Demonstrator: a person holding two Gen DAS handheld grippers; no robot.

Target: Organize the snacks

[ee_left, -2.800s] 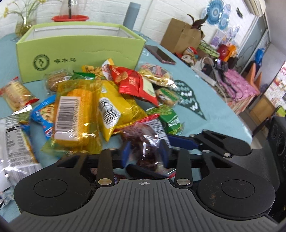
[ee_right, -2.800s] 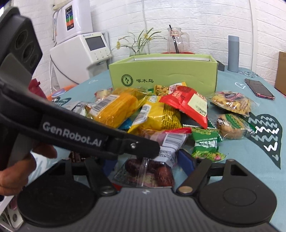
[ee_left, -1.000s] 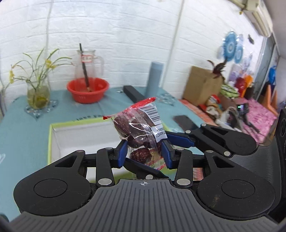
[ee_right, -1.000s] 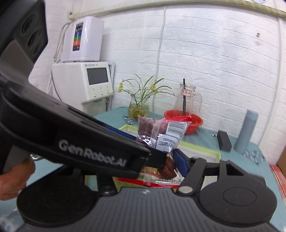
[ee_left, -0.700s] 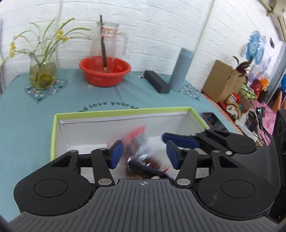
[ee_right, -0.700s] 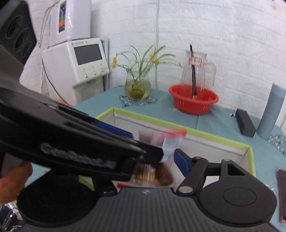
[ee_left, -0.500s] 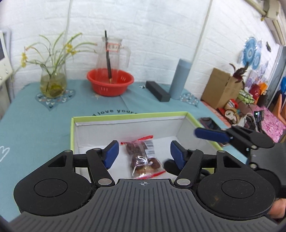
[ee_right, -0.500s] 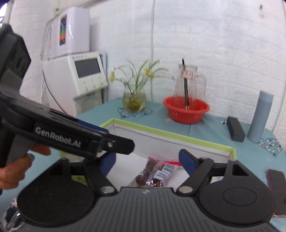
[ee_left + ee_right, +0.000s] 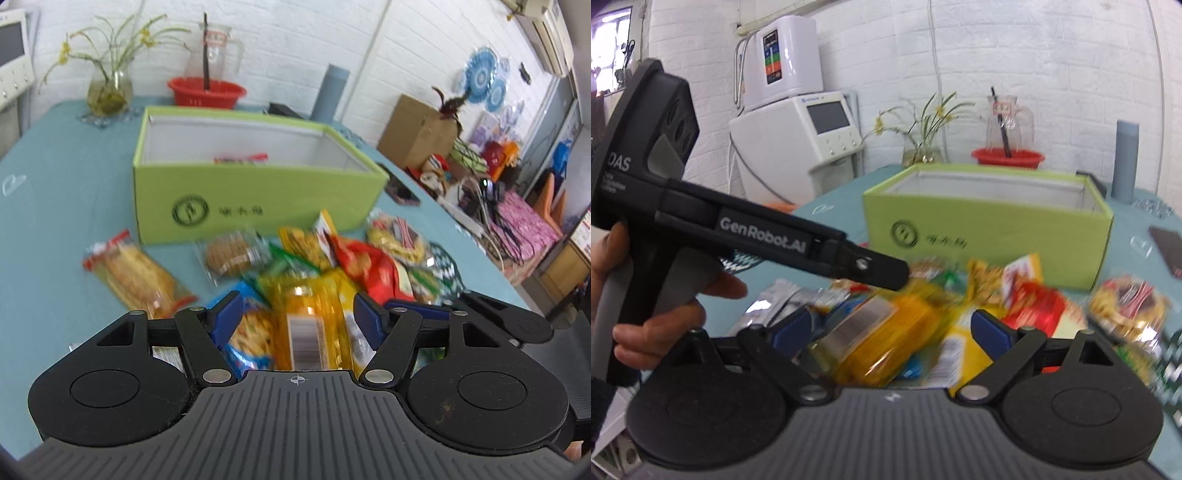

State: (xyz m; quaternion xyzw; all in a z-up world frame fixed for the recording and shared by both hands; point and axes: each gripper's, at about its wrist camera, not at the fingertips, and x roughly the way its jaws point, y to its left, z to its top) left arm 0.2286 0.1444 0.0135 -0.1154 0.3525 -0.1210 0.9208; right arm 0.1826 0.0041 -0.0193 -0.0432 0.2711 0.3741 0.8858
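Note:
A pile of snack packets lies on the teal table in front of a green box point(image 9: 258, 192), which also shows in the right wrist view point(image 9: 990, 240). A packet of dates point(image 9: 240, 159) lies inside the box, only its red edge showing. My left gripper point(image 9: 297, 317) is open and empty above a yellow corn packet point(image 9: 310, 325). My right gripper point(image 9: 892, 332) is open and empty above the same corn packet point(image 9: 875, 339). A red packet point(image 9: 365, 266) lies right of the corn. The left gripper's body point(image 9: 738, 229) crosses the right wrist view.
A wafer packet point(image 9: 133, 277) lies apart at the pile's left. A phone point(image 9: 402, 192) lies right of the box. A red basin point(image 9: 207, 92), a glass jug, a flower vase point(image 9: 109, 92) and a grey cylinder point(image 9: 330, 92) stand behind the box. The table edge runs at right.
Both grippers carried the date packet over the box, opened and dropped it inside. They have since pulled back and come low over the snack pile, still open.

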